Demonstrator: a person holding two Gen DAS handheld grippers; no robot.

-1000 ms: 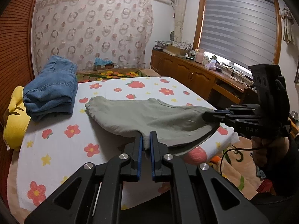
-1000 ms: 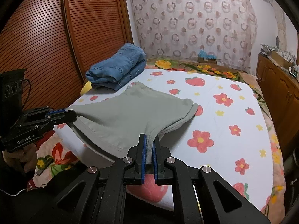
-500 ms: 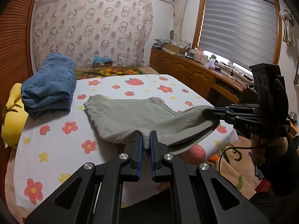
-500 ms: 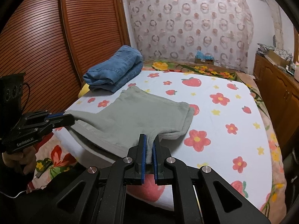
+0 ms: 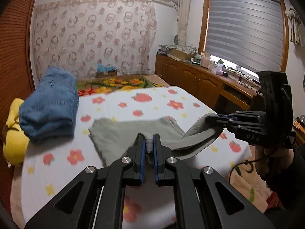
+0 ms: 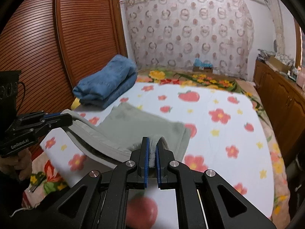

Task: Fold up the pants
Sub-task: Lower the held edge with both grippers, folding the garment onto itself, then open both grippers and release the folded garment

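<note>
The green pants (image 5: 133, 133) are pinched in both grippers mid-fold; next, the lifted edge should be laid evenly across

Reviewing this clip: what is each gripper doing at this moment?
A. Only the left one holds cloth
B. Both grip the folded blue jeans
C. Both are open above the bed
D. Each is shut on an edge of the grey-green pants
D: the left gripper and the right gripper each have the hem of the grey-green pants pinched between their fingers, while the folded blue jeans lie untouched on the bed.
</note>
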